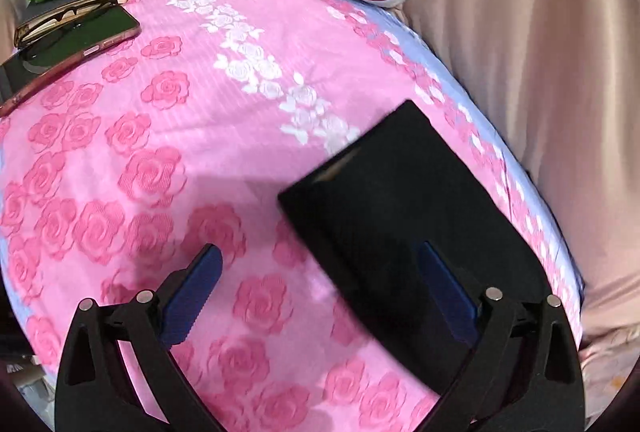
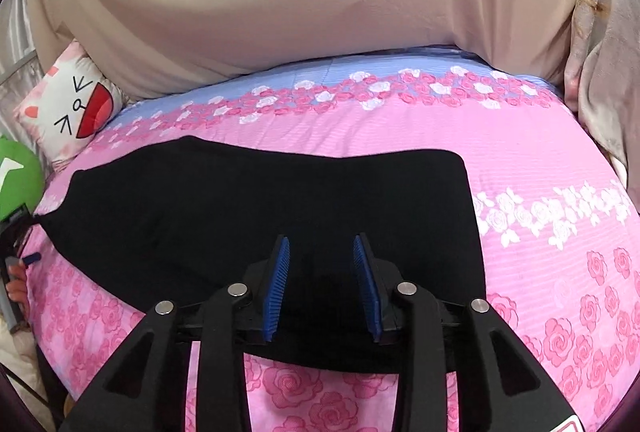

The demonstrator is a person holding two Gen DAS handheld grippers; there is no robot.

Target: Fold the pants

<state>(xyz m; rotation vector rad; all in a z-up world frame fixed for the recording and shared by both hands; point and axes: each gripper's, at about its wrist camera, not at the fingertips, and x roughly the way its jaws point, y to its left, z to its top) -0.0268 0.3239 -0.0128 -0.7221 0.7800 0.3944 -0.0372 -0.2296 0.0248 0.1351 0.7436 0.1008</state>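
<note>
Right gripper (image 2: 320,284): jaws part open over near edge of black pants (image 2: 248,216), nothing pinched. Left gripper (image 1: 324,296): jaws wide, empty. Pants lie flat, folded lengthwise, on rose bedsheet (image 2: 560,160). Judged between folds; next move needs both grippers pinching one end.

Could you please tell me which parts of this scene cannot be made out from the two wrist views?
- Black fabric pants: right wrist view, near edge hidden behind the right claw.
- Pants' fold count: solid black, layers unreadable.
- Dark smartphone: left wrist view, cut by the frame edge.
</note>
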